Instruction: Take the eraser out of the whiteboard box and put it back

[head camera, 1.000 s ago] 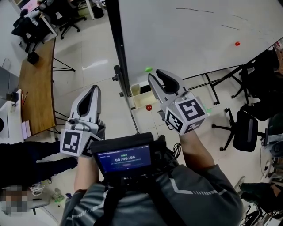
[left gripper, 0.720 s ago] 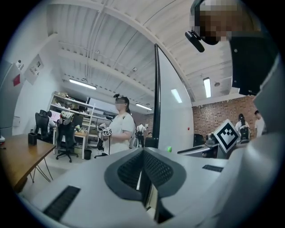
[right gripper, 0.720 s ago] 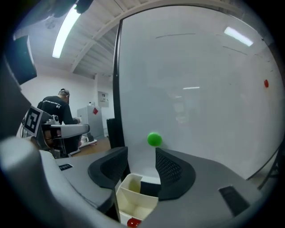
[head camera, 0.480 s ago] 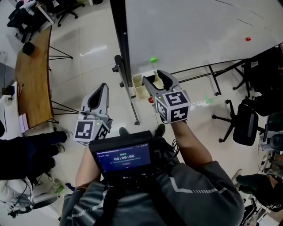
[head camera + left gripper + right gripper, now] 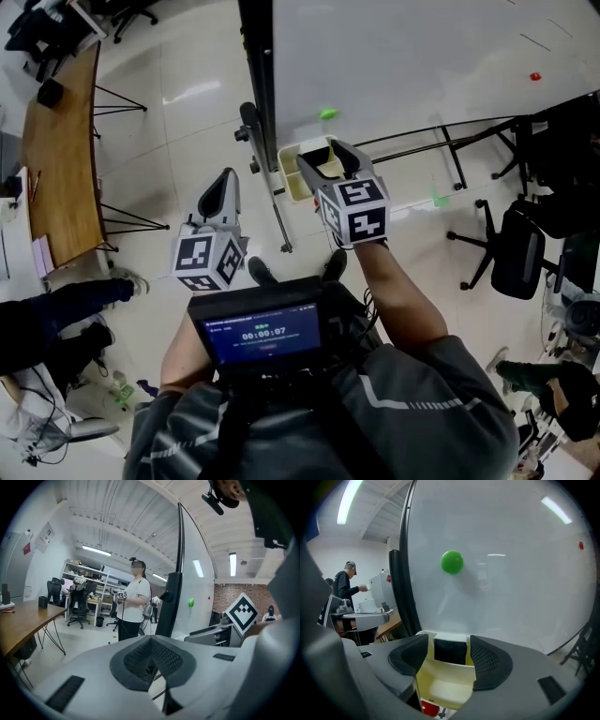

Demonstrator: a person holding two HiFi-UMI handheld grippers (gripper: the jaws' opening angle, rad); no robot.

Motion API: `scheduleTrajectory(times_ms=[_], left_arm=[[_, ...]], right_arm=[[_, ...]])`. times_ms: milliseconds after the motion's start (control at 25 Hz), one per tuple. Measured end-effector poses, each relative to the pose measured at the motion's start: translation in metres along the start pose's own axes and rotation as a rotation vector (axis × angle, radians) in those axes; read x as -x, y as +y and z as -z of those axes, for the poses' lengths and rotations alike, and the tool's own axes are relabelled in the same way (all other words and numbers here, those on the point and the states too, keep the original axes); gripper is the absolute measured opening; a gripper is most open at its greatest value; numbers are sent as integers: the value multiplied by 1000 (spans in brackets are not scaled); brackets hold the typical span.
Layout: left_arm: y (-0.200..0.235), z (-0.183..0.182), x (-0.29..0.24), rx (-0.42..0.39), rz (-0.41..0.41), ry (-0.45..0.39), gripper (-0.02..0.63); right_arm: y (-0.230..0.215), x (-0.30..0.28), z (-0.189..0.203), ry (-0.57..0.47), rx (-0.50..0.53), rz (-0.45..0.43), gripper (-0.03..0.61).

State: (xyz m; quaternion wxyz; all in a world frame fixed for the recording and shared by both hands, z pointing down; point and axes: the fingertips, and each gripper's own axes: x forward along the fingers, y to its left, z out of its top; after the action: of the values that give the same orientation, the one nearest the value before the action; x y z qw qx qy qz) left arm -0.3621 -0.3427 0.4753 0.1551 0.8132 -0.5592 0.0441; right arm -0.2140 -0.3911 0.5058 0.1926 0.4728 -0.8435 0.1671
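Note:
A cream whiteboard box (image 5: 440,686) hangs at the foot of the whiteboard (image 5: 511,573). The eraser (image 5: 450,649), black with a white top, stands against the box's back wall. My right gripper (image 5: 449,657) points into the box. Its jaws are opening, one pad on each side of the eraser, and neither presses on it. The head view shows the right gripper (image 5: 325,157) over the box (image 5: 289,180). To the left of the board's post my left gripper (image 5: 223,187) hangs over the floor. It (image 5: 151,660) is shut with nothing in it.
A green magnet (image 5: 452,562) and a red one (image 5: 580,545) stick to the board. A black frame post (image 5: 258,56) runs along its left edge. A wooden desk (image 5: 56,159) stands at the left, an office chair (image 5: 520,253) at the right. A person (image 5: 133,602) stands beyond.
Both grippers have come down towards the foot of the board. The right one now reaches the box and its jaws have spread wider. The left stays shut.

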Motion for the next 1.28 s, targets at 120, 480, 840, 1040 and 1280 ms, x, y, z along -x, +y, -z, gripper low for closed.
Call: scheduleTrajectory(times_ms=[120,480,840,1040,1280], left_arm=[[4,11,-9,13,-22,21,32],[-9,27,-21,30,-21,66,32],[-18,34,-24,33,-13,82,32],[-15,24,-20,30,-17,63,32],[-22,-1,-10,9,13,29,32]], right_arm=[[-1,-4,2,7,22,26,308],[1,-7,6,50,29,71,308],[-3,-10,7,72,18,124,270],[-2,-9,6,61,19,113,268],[-2,6,-10,8,35,117,267]])
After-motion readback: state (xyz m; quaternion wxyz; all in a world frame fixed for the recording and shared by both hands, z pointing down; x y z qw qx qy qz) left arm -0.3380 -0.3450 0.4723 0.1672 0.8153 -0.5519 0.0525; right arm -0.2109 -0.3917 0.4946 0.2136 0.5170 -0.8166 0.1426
